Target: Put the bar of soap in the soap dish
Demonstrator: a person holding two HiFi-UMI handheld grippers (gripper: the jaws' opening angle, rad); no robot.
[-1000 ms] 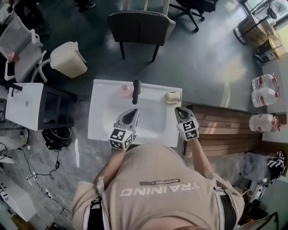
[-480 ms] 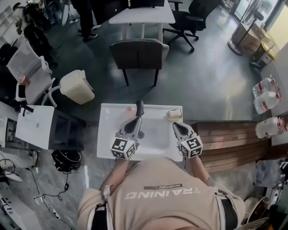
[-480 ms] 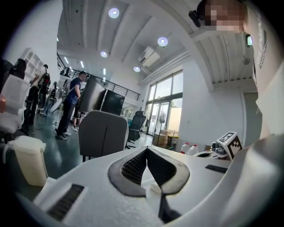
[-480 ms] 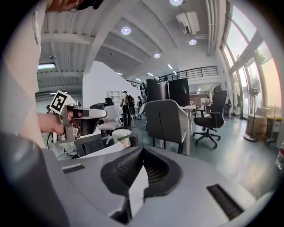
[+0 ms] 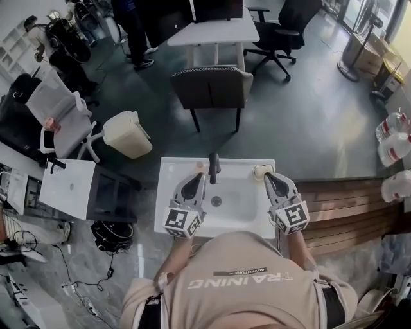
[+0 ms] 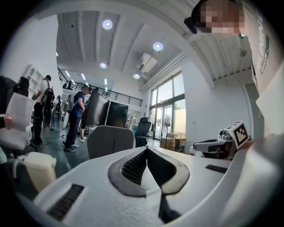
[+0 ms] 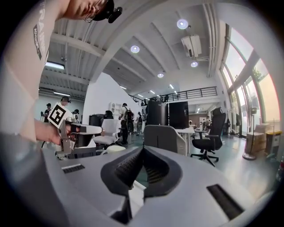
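Observation:
A white washbasin (image 5: pixel 168 205) with a dark tap (image 5: pixel 214 168) stands below me in the head view. On its back right corner lies a beige bar of soap (image 5: pixel 263 171), seemingly in a small dish. A small pink thing (image 5: pixel 200 166) sits left of the tap. My left gripper (image 5: pixel 194 179) hovers over the basin's left half, shut and empty. My right gripper (image 5: pixel 272 177) is held above the right rim just short of the soap, also shut and empty. Both gripper views look level across the room: the left gripper (image 6: pixel 146 150) and right gripper (image 7: pixel 143 149) have their tips together.
Behind the basin stands a grey chair (image 5: pixel 215 87), with a beige bin (image 5: pixel 128 133) to its left. A white side table (image 5: pixel 67 186) is at the left, a wooden bench (image 5: pixel 340 205) at the right. Water bottles (image 5: pixel 392 144) and people (image 5: pixel 131 19) are farther off.
Both grippers have lifted away from the basin and now point level. The head view has drawn back and takes in more of the room.

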